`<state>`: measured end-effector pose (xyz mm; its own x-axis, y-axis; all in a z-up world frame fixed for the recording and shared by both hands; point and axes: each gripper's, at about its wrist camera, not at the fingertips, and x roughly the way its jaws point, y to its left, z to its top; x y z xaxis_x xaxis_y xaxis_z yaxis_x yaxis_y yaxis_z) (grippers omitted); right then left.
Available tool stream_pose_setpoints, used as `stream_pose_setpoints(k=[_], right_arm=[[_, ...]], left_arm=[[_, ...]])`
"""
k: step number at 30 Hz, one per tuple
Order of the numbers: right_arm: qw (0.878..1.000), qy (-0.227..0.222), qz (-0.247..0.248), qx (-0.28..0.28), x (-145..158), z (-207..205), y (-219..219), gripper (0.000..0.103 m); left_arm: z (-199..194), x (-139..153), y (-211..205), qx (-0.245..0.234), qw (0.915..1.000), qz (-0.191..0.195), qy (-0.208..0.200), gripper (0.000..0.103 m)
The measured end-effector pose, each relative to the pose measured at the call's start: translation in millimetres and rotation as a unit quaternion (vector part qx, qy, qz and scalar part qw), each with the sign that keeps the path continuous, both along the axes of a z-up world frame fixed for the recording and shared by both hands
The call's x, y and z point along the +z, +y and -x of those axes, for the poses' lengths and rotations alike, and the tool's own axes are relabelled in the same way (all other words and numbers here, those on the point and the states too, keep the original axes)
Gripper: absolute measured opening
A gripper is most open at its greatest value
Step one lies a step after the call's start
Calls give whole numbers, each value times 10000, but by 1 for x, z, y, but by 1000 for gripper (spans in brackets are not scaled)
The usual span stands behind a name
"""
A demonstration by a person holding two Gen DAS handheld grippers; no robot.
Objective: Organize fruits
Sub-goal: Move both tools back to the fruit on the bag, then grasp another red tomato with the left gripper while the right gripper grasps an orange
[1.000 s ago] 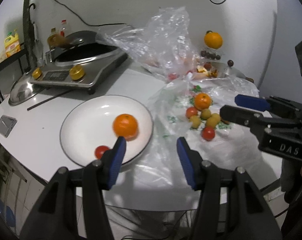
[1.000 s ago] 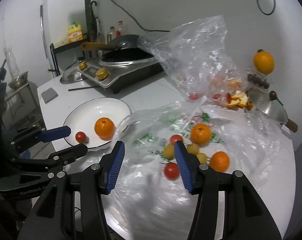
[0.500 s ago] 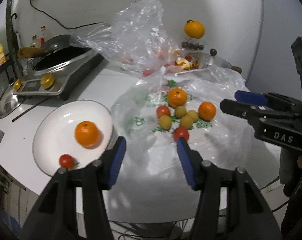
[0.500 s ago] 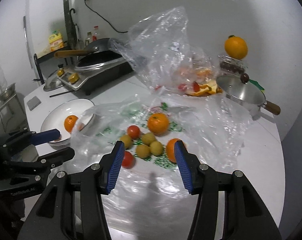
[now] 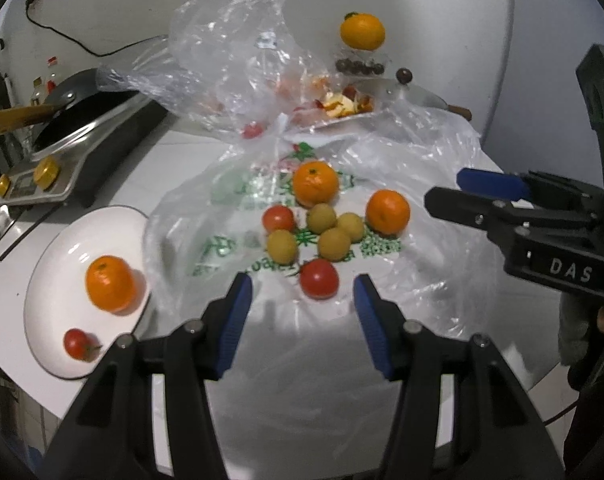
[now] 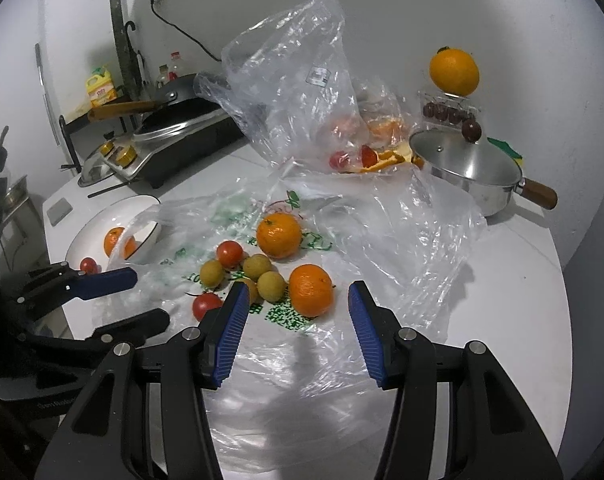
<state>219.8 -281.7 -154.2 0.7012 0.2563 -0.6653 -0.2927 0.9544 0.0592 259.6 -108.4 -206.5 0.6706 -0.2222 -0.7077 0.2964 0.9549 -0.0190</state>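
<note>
where bag ends, bare table right

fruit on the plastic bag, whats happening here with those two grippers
A person is sorting fruit with a handheld gripper in each hand. Both the left gripper and the right gripper are open and empty, poised over the fruit pile on the flattened plastic bag. A tomato lies nearest the left one, an orange nearest the right. The white plate already holds one orange and one tomato.
</note>
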Motion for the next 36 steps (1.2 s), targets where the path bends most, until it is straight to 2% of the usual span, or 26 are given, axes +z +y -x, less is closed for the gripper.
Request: stream_pose_setpoints(k=[17,29,30,34,36], right_arm=[[9994,296,-53,151,-24,-30,-1,54],[9982,535,149,214,-42,-51,8,47],[9981,556,167,224,-43,-52,9,47],[9976,583,286,246,-47,-52,12,37],[9976,571,322,239,-47,-51,12,37]], left_arm=[[-29,-26,-18,-328,9990,-53,286,53],[-38,-37,-18,-524,9978,-81,396,39],[-38,-37,-17,-535,9977,-73,403,35],[-36,-36,-16,-568,9976,-26,403,31],[-35,-35,-15,-595,9974,4,405,29]])
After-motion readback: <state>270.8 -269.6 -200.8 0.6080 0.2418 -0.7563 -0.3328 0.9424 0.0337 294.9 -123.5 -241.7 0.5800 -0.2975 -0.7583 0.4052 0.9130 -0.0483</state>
